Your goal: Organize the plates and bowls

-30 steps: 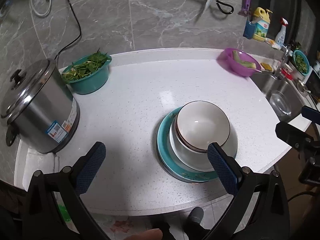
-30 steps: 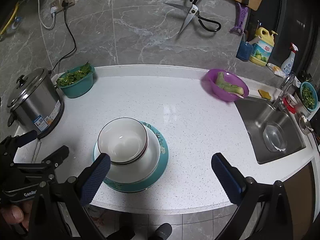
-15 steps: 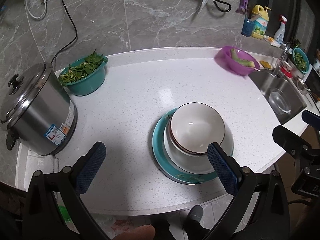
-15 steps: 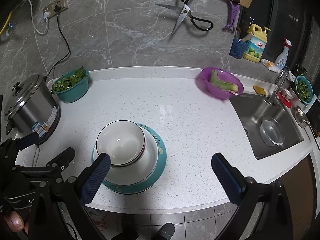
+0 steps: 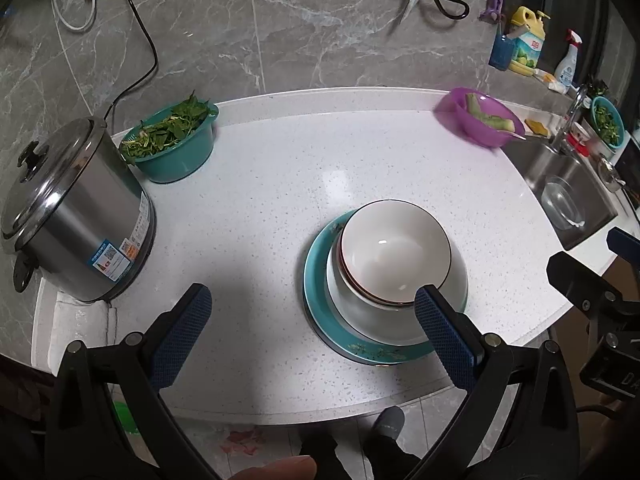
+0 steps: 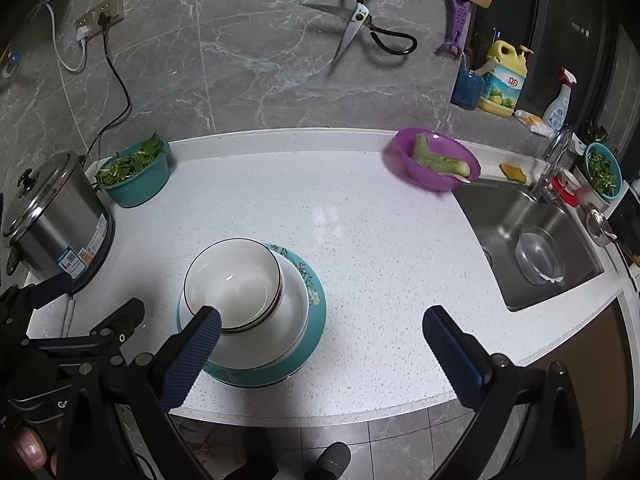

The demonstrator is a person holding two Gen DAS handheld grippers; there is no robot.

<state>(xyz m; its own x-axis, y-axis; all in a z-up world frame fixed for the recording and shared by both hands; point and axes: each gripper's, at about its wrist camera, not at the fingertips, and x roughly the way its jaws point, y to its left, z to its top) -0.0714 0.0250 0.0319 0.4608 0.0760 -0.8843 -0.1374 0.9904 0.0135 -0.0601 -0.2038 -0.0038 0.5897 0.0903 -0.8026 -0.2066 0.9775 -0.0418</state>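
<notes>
A stack stands on the white counter: a teal plate (image 5: 320,312) (image 6: 312,328) at the bottom, a wide white bowl (image 5: 360,312) (image 6: 294,320) on it, and a smaller dark-rimmed white bowl (image 5: 394,248) (image 6: 234,280) on top. My left gripper (image 5: 310,320) hangs open above the counter's front edge, left of the stack, holding nothing. My right gripper (image 6: 322,330) is open too, just right of the stack, with its left pad over the bowl's near rim. Each view shows the other gripper at its side edge.
A steel rice cooker (image 5: 68,212) stands at the left, with a teal bowl of greens (image 5: 172,144) behind it. A purple bowl of vegetable (image 6: 434,160) sits by the sink (image 6: 528,240) at the right. Scissors (image 6: 360,24) hang on the wall. Bottles stand behind the tap.
Both grippers have drawn back and up from the counter, so the stack looks slightly farther off. The stack has not moved, and both grippers stay open.
</notes>
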